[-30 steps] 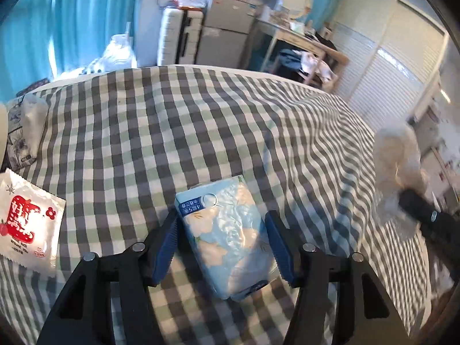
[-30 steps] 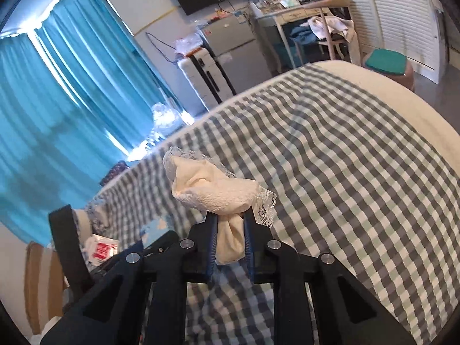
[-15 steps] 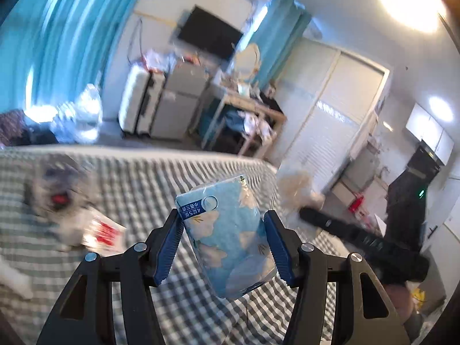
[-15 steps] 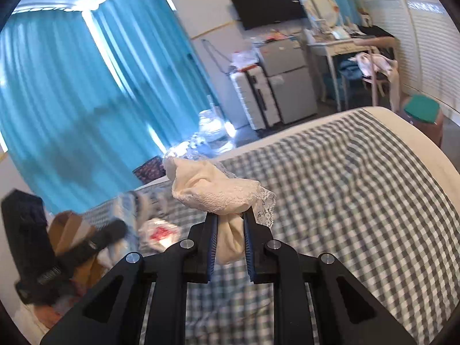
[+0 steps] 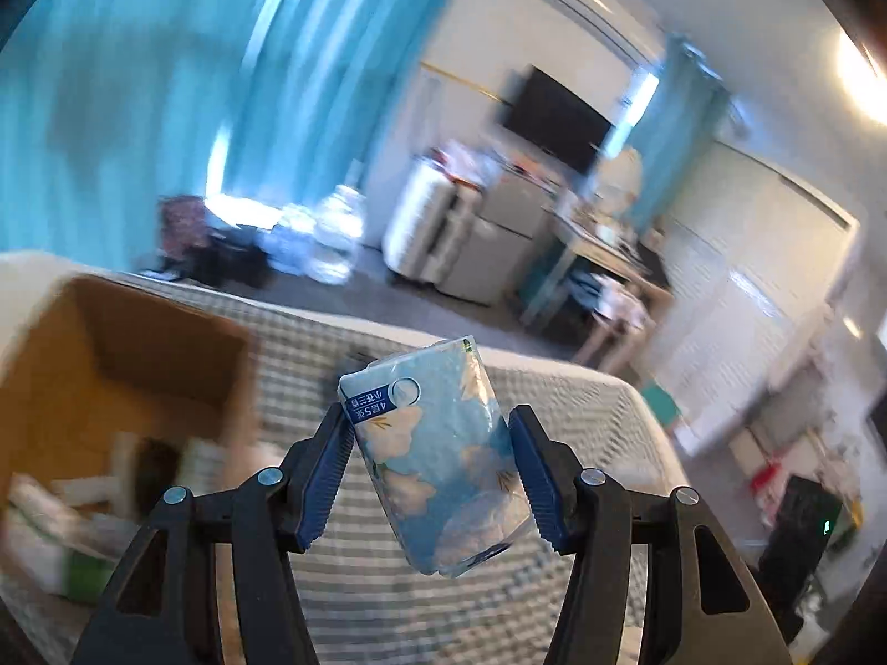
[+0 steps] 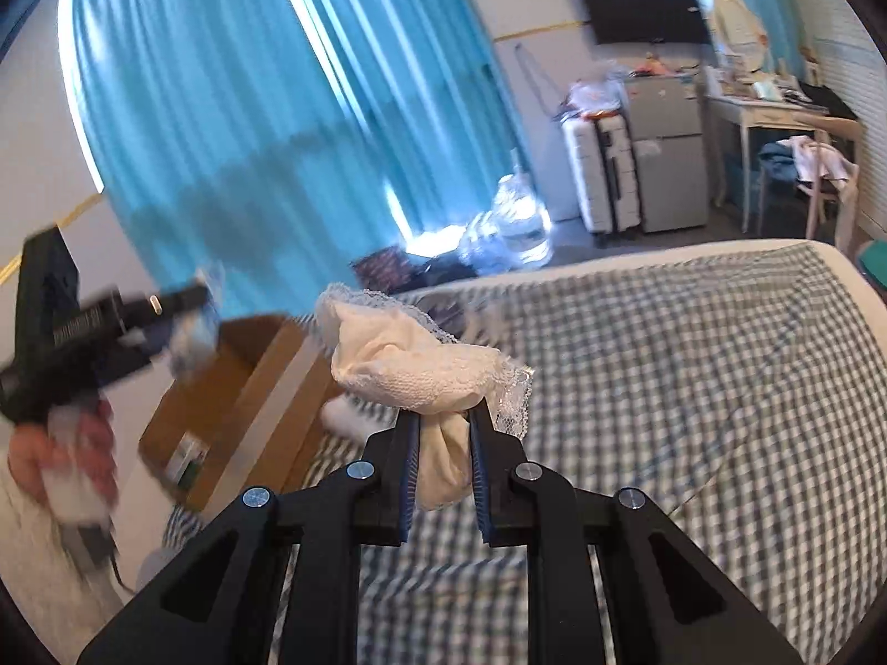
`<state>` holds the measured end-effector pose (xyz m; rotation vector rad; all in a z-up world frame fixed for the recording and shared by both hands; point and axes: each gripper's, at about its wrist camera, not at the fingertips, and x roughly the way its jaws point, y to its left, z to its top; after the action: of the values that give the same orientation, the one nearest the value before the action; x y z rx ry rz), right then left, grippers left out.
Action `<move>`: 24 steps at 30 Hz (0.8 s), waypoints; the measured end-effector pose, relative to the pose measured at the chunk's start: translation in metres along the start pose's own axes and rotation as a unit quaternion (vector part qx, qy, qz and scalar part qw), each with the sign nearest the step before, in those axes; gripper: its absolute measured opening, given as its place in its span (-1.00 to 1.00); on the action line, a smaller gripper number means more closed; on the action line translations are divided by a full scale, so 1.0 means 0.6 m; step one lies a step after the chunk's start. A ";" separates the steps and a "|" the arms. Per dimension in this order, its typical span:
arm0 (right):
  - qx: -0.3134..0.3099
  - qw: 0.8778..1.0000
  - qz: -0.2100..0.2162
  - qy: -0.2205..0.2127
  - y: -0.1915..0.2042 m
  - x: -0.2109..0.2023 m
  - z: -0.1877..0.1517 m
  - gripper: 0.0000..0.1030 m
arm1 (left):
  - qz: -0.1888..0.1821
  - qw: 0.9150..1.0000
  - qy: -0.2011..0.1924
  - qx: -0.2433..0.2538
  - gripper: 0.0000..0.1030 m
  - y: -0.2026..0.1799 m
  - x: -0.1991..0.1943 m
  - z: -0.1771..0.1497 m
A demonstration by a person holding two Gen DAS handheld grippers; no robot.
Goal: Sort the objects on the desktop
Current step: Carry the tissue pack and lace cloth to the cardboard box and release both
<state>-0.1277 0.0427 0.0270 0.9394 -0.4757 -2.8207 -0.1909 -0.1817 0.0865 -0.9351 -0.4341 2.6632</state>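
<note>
Left wrist: blue floral tissue pack (image 5: 438, 465)

Daylight glows through the teal curtains (image 6: 249, 111) and a ceiling lamp (image 5: 865, 83) flares at the left view's upper right. Motion blur smears the cardboard box (image 5: 111, 377) and checked bedspread (image 5: 416, 598) there, while fisheye bending and dark corners frame both views

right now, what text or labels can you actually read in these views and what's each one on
"4层5张", seen upside down on the dark blue band of the tissue pack held in the left gripper.
Smaller print beside it on that band: too small to read.
White lettering on the left gripper's black body, seen from the right wrist view: blurred, unreadable.
Label on the cardboard box: blurred, unreadable.
</note>
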 end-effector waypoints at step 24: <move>-0.125 0.973 0.165 0.106 0.371 0.267 0.001 -0.65 | 0.244 0.967 0.068 0.018 0.17 0.273 -0.017 -0.085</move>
<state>-0.2504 -0.2023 0.0120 0.9899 -0.2181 -2.3812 -0.1774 -0.3256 -0.0062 -1.3518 -0.1330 2.9917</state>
